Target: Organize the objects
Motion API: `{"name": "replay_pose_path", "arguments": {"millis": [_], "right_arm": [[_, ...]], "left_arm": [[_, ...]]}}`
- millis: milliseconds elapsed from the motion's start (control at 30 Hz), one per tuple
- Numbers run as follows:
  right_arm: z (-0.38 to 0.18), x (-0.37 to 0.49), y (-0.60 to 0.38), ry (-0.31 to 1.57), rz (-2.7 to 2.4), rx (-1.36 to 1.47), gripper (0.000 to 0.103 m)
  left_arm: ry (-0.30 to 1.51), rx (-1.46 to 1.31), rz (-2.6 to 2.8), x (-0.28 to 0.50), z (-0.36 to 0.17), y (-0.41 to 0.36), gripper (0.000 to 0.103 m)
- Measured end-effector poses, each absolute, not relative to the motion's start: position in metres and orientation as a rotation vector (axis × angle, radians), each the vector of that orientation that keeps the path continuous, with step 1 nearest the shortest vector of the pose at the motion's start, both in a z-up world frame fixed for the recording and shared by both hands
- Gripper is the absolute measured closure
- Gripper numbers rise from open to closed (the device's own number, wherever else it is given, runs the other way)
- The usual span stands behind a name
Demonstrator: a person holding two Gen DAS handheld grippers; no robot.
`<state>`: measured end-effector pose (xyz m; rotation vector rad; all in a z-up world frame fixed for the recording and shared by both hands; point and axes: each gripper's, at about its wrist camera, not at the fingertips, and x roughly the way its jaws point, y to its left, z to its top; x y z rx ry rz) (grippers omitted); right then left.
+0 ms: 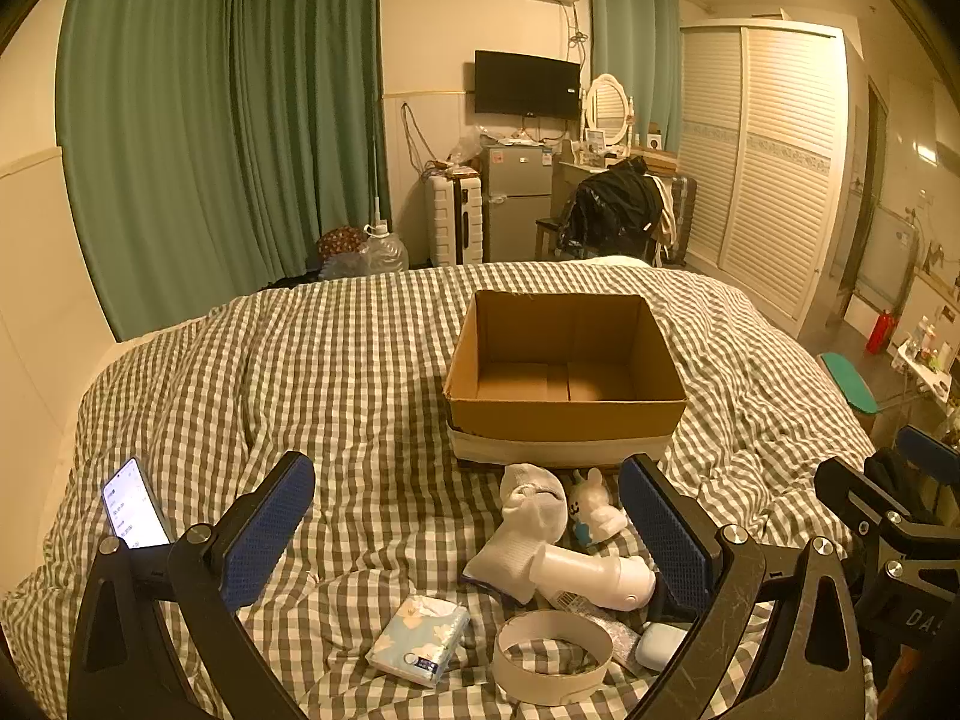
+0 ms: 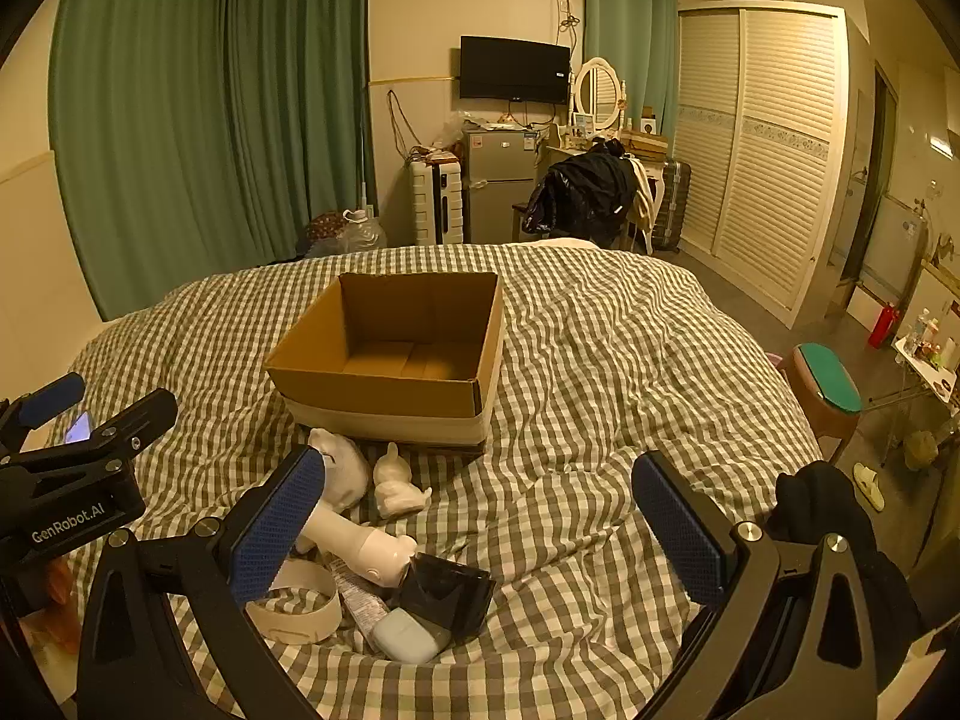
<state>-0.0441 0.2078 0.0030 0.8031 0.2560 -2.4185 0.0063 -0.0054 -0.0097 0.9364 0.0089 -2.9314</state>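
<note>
Here, both grippers hover above the near edge of a bed (image 1: 336, 348) covered in a green-checked duvet, and both stand with their fingers spread wide and nothing between them. The left gripper (image 1: 465, 531) faces a loose heap of small things at the near edge; the right gripper (image 2: 480, 525) sits just to its right, over bare duvet.

An open cardboard box (image 1: 564, 414) rests on the duvet around the middle of the bed, beyond the heap, its inside bare down to the bottom flaps.

In the heap, a white sock (image 1: 528, 522) lies just before the box, with a small white rabbit figure (image 1: 594, 507) beside it. A white bottle (image 1: 600, 579) lies on its side, touching the sock. Nearer the edge sit a floral tissue pack (image 1: 420, 639), a white tape ring (image 1: 552, 654) and a pale blue earbud case (image 1: 657, 645), close together. A black pouch (image 2: 450, 594) lies against the case in the right wrist view.

A lit phone (image 1: 135, 507) rests well apart from the heap, toward the left edge of the bed.
</note>
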Motion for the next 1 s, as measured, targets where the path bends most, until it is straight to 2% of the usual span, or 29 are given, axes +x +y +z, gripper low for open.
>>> {"name": "replay_pose_path", "arguments": {"millis": [1000], "right_arm": [[0.0066, -0.0419, 0.2074, 0.279, -2.380, 0.791, 0.000]], "left_arm": [[0.010, 0.929, -2.935, 0.0070, 0.0004, -0.0064, 0.000]]}}
